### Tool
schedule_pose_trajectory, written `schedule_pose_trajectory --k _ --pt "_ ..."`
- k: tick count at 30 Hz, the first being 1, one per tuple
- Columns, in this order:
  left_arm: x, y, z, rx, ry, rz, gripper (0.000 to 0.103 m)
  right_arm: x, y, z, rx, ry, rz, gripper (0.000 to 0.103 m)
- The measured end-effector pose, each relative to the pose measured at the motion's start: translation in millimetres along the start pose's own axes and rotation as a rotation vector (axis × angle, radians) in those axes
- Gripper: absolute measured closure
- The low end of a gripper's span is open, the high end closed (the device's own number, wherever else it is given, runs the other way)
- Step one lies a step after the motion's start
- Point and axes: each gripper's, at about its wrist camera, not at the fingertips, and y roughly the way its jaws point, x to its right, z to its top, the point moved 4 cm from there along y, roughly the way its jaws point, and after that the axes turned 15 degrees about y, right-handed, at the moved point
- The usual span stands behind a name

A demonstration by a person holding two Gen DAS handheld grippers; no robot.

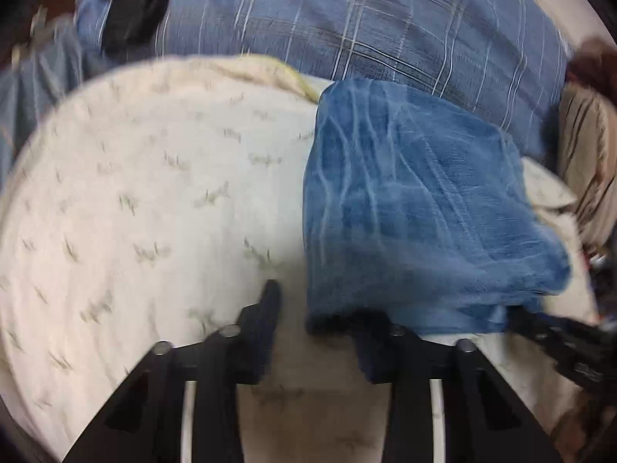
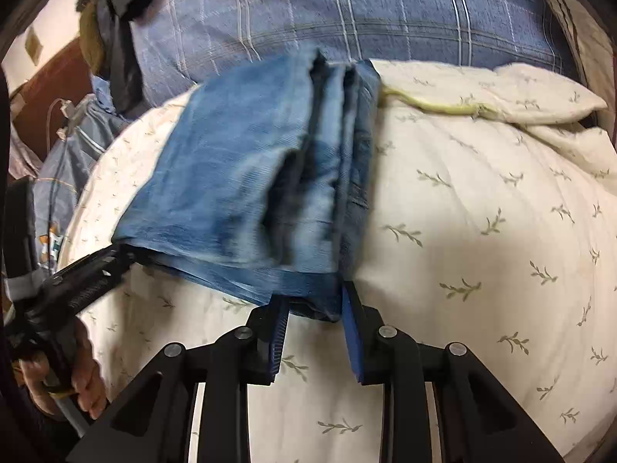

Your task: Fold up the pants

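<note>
Folded blue jeans [image 1: 416,208] lie on a cream bedspread with a leaf print [image 1: 154,200], in front of a blue plaid pillow [image 1: 366,27]. The left gripper [image 1: 312,308] has its jaws spread, its right finger hidden under the jeans' near edge. At the jeans' right corner the right gripper [image 1: 555,332] reaches in, blurred.

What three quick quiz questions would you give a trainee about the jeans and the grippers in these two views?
1. True or false: the jeans are spread out flat in a single layer.
2. What sits between the fingers of the right gripper? A) nothing B) an edge of the jeans C) a sock
3. Fill in: the jeans lie on a cream bedspread printed with small ____.

Key: 1 false, they are folded into several layers. 2 B. 3 leafy sprigs.
</note>
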Motion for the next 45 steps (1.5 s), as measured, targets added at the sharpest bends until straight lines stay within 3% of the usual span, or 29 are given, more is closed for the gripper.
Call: schedule_pose_trajectory --k 3,10,12,14,18,19,20,22,25,28,31,34,37,40,42,43,45 --pt "2.6 -6.8 -6.2 0.006 0.012 0.0 0.079 6.6 0.4 2.6 -0.019 0.04 0.038 0.076" --pt "9.3 -25.0 -6.5 0.022 0.031 0.027 0.074 1.7 -5.2 2.2 0.008 0.001 0.026 0.076" --pt "18.3 -30.0 -2.2 0.056 0.099 0.086 0.072 -2.7 -8.4 1.3 0.027 -0.018 0.027 0.074" --pt "20.0 -25.6 -0.7 0.051 0.103 0.108 0.073 -4.0 -9.3 1.0 0.039 -0.022 0.022 0.074" --pt "4.8 -15.8 -4.7 0.016 -0.01 0.014 0.087 -0.8 -11.1 2.1 0.045 -0.009 0.021 0.084" --pt "4.3 -18.0 -5.6 0.021 -0.006 0.008 0.088 2.4 -13.5 3.7 0.054 -0.003 0.01 0.096" --pt "5.7 -21.4 -6.0 0.028 0.014 -0.002 0.089 7.1 -16.8 6.0 0.066 0.009 0.007 0.098" --pt "4.0 -24.7 -5.7 0.036 0.01 -0.016 0.09 14.5 -20.5 10.3 0.063 0.047 0.052 0.098" --pt "2.8 -23.4 -7.6 0.018 0.013 0.002 0.091 15.9 -15.2 10.6 0.052 0.04 0.026 0.099" --pt "5.7 -39.5 -0.3 0.089 0.043 0.01 0.091 9.6 -31.6 12.8 0.129 -0.007 0.012 0.099" --pt "3.9 -14.7 -9.7 -0.018 0.035 0.018 0.091 21.1 -4.5 11.0 0.025 0.038 -0.023 0.099" --pt "6.0 -22.5 -6.3 0.007 0.055 0.013 0.088 21.4 -9.9 13.0 0.036 0.041 -0.009 0.098" --pt "3.5 -28.1 -6.7 -0.013 0.061 -0.023 0.087 22.9 -19.2 12.4 0.024 0.056 0.05 0.091" --pt "5.4 -43.7 -0.7 -0.027 0.162 -0.025 0.084 21.7 -32.6 14.0 -0.003 0.04 0.128 0.083" --pt "7.4 -60.8 5.4 0.0 0.198 -0.103 0.076 19.9 -46.0 13.5 0.029 0.027 0.151 0.066" --pt "7.1 -70.1 8.5 0.024 0.207 -0.153 0.074 20.3 -54.5 13.8 0.051 0.03 0.169 0.061" --pt "1.9 -83.5 14.1 0.065 0.198 -0.182 0.06 23.4 -66.8 20.5 0.088 0.041 0.188 0.053"
